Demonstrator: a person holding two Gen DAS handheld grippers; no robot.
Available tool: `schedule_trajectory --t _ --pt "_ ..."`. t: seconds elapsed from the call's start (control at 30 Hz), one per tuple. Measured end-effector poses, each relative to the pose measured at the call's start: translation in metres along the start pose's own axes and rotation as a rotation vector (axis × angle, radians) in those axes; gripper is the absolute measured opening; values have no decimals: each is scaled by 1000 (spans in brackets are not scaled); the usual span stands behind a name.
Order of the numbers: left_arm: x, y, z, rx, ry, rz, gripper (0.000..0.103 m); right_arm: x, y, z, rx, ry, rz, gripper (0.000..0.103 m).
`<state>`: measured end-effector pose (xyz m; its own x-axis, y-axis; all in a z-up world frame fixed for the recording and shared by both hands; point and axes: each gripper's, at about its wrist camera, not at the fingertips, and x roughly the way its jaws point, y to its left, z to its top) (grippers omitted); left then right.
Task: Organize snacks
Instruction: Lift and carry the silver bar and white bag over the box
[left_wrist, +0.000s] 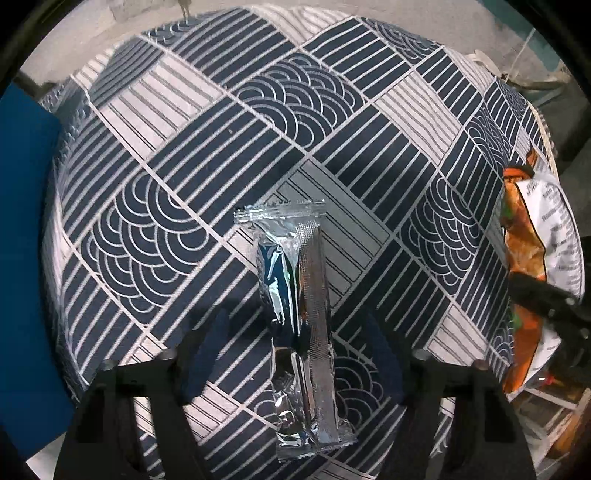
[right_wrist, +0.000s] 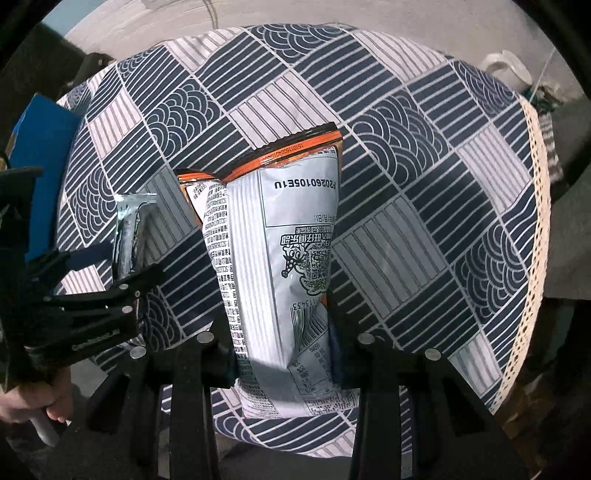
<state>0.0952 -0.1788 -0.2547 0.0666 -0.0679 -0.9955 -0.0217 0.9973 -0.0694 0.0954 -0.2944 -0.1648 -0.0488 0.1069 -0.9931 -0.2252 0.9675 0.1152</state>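
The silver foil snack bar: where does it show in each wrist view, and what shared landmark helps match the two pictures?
Left wrist view: the silver foil snack bar lies lengthwise at centre, between the left gripper's fingers.
Right wrist view: the same bar shows at the left edge, partly hidden by the left gripper, beside the chip bag.
Shared landmark: the blue box at the table's left edge.

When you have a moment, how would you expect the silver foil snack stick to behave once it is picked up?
The silver foil snack stick looks slim and probably light. Its glossy, crinkled wrapper may be slippery between the left tool fingers, and the flat sealed ends will likely flop. Long and narrow, it could pivot if pinched off-centre.
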Motion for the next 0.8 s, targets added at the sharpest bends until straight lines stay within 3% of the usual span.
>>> schedule_trajectory --t 0.03,0.1,0.17,0.37,0.8 --pt "-1 -1 -1 10 -4 3 56 -1 2 -1 -5 -4 -2 35" --pt "-3 -7 -11 32 -14 4 35 1 4 3 -14 -11 -13 35" --pt "-4 -11 -13 38 -11 -6 32 -3 8 -3 -25 -27 -30 35" --pt "-13 -6 -17 53 -15 -23 30 -16 21 0 -34 -68 -45 35" --pt "-98 9 -21 60 -172 -65 30 -51 50 15 -41 -140 -9 35"
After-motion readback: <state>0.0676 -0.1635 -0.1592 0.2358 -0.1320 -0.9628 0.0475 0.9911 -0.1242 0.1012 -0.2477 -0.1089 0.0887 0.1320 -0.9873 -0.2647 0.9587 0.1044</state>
